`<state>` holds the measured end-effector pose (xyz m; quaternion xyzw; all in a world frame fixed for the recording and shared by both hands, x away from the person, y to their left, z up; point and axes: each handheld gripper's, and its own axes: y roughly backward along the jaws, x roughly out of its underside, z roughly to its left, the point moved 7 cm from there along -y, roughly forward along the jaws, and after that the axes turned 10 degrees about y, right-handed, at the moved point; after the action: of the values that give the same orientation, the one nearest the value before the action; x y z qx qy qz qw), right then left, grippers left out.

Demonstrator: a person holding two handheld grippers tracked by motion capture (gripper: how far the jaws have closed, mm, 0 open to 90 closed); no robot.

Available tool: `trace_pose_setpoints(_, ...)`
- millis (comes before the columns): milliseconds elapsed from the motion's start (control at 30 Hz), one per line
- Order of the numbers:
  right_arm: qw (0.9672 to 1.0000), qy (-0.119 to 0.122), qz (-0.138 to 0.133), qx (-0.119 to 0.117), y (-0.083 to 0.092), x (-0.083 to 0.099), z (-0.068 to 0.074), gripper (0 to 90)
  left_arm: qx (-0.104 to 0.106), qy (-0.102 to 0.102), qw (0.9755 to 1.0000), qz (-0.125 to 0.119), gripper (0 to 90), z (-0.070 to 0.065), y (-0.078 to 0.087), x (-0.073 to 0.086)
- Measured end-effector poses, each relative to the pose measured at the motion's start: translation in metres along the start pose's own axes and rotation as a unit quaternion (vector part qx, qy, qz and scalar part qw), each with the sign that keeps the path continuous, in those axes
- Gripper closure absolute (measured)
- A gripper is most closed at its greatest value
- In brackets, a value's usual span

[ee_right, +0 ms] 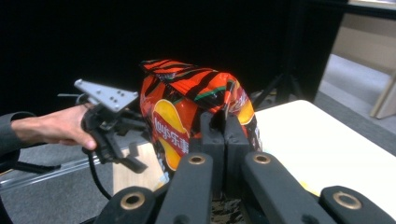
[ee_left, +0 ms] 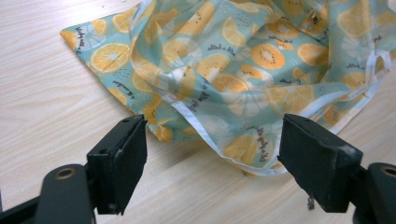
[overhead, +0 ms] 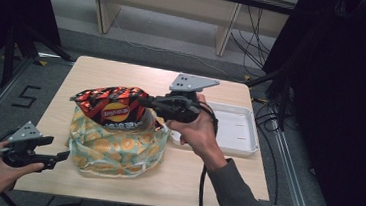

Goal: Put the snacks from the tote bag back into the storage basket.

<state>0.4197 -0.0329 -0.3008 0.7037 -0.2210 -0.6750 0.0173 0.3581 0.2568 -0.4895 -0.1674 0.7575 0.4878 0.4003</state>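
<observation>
right gripper mid-frame is clamped on the chip bag, probably stuffing it into the fruit-print bag, while left gripper waits with jaws apart lower left.

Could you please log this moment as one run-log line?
right gripper: shut on chip bag | left gripper: open, near fruit-print bag | white tray: empty

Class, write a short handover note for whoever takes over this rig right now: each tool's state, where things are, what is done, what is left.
Right tool: shut on the chip bag, which stands partly in the fruit-print bag.
Left tool: open, holding nothing, near that bag's left edge.
White tray: on the table's right side.
Done: chips part way in.
Left, probably: push them fully in and release.
</observation>
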Motion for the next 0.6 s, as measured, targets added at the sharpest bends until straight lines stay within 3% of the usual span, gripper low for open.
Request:
trace_pose_setpoints(33, 1.0, -0.002, 0.0, 0.006, 0.006, -0.001, -0.003, 90.0, -0.002, -0.021, 0.9997, 0.009, 22.5, 0.002, 0.001, 0.001)
trace_pose_setpoints(100, 0.9998, 0.001, -0.002, 0.018, 0.022, -0.004, -0.011, 90.0, -0.008, -0.015, 0.9998, 0.009, 22.5, 0.0, 0.002, 0.002)
trace_pose_setpoints(133, 0.9997, -0.012, -0.003, 0.022, 0.028, -0.004, -0.013, 90.0, -0.008, -0.04, 0.9992, -0.001, 22.7, 0.002, 0.001, 0.0)
trace_pose_setpoints(167, 0.9996, -0.01, -0.005, 0.025, 0.032, -0.004, -0.016, 90.0, -0.012, -0.044, 0.9989, 0.0, 22.8, 0.002, 0.001, 0.002)
trace_pose_setpoints(200, 0.9995, -0.014, -0.001, 0.027, 0.037, -0.004, -0.018, 90.0, -0.008, -0.044, 0.9988, 0.021, 22.8, 0.002, 0.003, 0.006)
trace_pose_setpoints(233, 0.9992, -0.006, -0.004, 0.04, 0.044, -0.003, -0.024, 90.0, -0.007, -0.034, 0.9993, 0.011, 22.8, 0.0, 0.002, 0.006)
trace_pose_setpoints(267, 0.9991, -0.015, -0.003, 0.04, 0.048, -0.002, -0.026, 90.0, -0.01, -0.034, 0.9993, 0.013, 22.8, 0.001, 0.002, 0.008)
trace_pose_setpoints(300, 0.9988, -0.017, -0.003, 0.046, 0.052, -0.001, -0.028, 90.0, -0.011, -0.056, 0.9982, 0.019, 22.9, 0.003, 0.002, 0.007)
trace_pose_setpoints(400, 0.9978, -0.02, 0.003, 0.064, 0.064, 0.006, -0.038, 90.0, -0.011, -0.058, 0.9978, 0.03, 23.0, 0.003, 0.002, 0.011)
trace_pose_setpoints(433, 0.9974, -0.026, 0.002, 0.068, 0.067, 0.008, -0.041, 90.0, -0.018, -0.046, 0.9985, 0.024, 23.1, 0.001, 0.001, 0.012)
trace_pose_setpoints(467, 0.997, -0.031, 0.006, 0.071, 0.07, 0.011, -0.044, 90.0, -0.014, -0.067, 0.9973, 0.026, 23.3, 0.003, 0.001, 0.011)
trace_pose_setpoints(533, 0.996, -0.037, 0.011, 0.081, 0.076, 0.018, -0.051, 90.0, -0.014, -0.085, 0.9961, 0.023, 23.6, 0.004, 0.0, 0.009)
trace_pose_setpoints(567, 0.9955, -0.041, 0.014, 0.084, 0.079, 0.021, -0.055, 90.0, -0.015, -0.078, 0.9965, 0.027, 23.6, 0.003, 0.0, 0.011)
trace_pose_setpoints(600, 0.9953, -0.047, 0.014, 0.083, 0.081, 0.024, -0.057, 90.0, -0.015, -0.055, 0.9981, 0.025, 23.6, 0.0, -0.001, 0.012)
